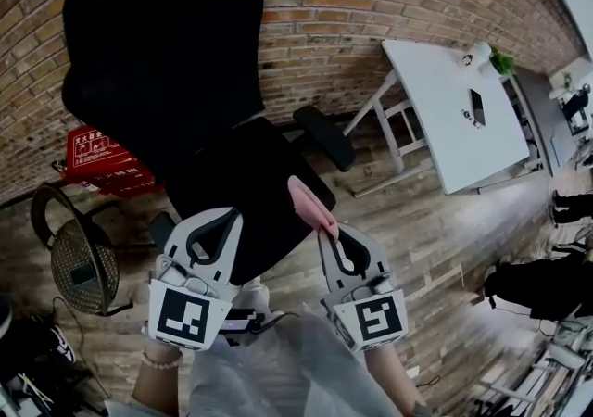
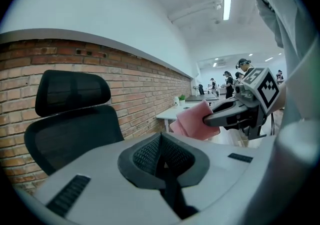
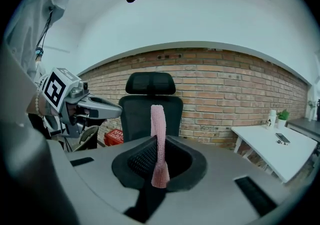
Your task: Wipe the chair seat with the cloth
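Head view, looking down: a black chair's seat [image 1: 243,185] lies just ahead of both grippers; the right gripper [image 1: 331,235] pinches a pink cloth [image 1: 310,206] over the seat's front corner, contact unclear; the left gripper [image 1: 220,219] sits beside it. Left gripper view: its jaws are pressed together on nothing; only here does the cloth [image 2: 193,121] show as a loose fold, apparently in the air. Right gripper view: jaws clamped on the cloth [image 3: 159,136], which stands up as a thin strip before the backrest [image 3: 150,106]; the seat is unseen in both gripper views. The wipe seems about to start; next, lower the cloth flat onto the seat.
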Demonstrator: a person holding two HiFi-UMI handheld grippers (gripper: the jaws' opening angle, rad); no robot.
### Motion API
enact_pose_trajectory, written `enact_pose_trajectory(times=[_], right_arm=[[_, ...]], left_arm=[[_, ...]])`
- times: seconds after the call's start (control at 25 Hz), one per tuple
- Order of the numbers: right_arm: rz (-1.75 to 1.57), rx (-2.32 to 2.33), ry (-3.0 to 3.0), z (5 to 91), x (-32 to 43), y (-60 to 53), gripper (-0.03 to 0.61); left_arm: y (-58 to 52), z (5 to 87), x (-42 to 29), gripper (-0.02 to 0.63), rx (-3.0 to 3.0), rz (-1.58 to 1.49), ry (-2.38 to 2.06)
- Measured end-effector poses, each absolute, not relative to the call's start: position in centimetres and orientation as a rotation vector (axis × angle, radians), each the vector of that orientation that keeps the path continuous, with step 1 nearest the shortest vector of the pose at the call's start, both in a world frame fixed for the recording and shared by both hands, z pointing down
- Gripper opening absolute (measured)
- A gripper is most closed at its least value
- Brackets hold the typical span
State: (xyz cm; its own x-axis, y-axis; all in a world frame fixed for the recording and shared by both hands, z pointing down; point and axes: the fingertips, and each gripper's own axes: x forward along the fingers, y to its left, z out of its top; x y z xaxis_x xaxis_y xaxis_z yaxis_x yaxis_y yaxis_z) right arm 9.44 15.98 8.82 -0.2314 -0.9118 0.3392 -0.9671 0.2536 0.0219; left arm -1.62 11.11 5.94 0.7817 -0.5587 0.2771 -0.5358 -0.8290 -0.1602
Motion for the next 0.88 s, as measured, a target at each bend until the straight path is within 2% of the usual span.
enact_pose_trajectory(times=[0.48,0.88], right_arm=[[0.329,1.691,-2.182,13.3,8.9,9.5,0.055],[0.298,1.609,-2.255,18.6,8.9,5.0,0.055]], left_arm=[[4.8,9.7,-2.7,0.018,-2.888,-0.600,0.830],[2.3,12.6,-3.7,0.018,-2.841,-0.629,0.967]])
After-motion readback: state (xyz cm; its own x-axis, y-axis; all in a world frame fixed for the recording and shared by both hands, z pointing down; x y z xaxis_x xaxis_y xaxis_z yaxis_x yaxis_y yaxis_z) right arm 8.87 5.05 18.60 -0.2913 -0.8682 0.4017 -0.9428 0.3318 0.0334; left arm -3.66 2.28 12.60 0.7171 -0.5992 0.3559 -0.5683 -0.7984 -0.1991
